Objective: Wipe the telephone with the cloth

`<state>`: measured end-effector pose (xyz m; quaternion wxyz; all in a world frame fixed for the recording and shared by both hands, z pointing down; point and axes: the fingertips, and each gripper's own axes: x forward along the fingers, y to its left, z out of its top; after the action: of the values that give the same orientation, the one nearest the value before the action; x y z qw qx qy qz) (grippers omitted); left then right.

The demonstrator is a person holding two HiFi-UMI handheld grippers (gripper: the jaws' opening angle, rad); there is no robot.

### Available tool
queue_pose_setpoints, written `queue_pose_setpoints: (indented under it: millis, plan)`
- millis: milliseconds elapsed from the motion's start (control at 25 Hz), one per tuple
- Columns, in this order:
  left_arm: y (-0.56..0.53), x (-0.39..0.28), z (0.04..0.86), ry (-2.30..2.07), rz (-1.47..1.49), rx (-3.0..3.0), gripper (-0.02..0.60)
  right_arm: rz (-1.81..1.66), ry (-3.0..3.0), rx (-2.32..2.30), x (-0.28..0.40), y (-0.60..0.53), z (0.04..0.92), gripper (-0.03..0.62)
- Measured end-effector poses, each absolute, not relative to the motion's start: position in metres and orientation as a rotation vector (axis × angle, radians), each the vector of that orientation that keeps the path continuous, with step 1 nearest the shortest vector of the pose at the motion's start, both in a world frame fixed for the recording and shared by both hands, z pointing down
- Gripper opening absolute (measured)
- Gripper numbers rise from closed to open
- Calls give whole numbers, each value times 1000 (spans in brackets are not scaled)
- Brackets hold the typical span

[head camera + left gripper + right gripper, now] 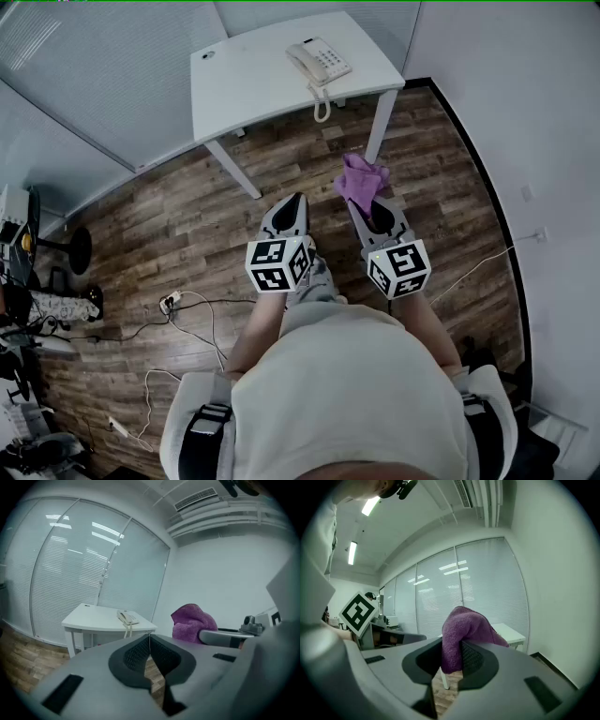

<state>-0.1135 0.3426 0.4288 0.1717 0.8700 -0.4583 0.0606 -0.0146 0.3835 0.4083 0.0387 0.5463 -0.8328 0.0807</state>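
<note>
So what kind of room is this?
Probably an office: there's a white desk with a telephone on it, glass walls with blinds, and a ceiling air vent.

Off-white corded desk telephone (319, 61): sits flat on white table (244, 89), near the table's front right corner in the head view. Handset in its cradle, keypad alongside. Coiled cord (322, 108) droops over the table's front edge.

Purple terry cloth (464, 630): bunched, soft pile, folded into a hump. Pinched between the jaws of the right gripper (452, 651), one flap hanging down between the pads, the bulk rising past the tips. Held in the air, well apart from the telephone and short of the table.
</note>
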Motion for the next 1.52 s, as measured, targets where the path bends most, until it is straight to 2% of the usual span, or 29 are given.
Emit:
queue_pose_setpoints:
  millis: [880, 1520]
  plan:
    - [344, -129, 432, -1302, 152, 2415, 21, 314, -2599, 1608, -36, 383, 414, 89]
    - [253, -124, 439, -1330, 166, 2367, 21, 349, -2605, 1640, -14, 291, 407, 89]
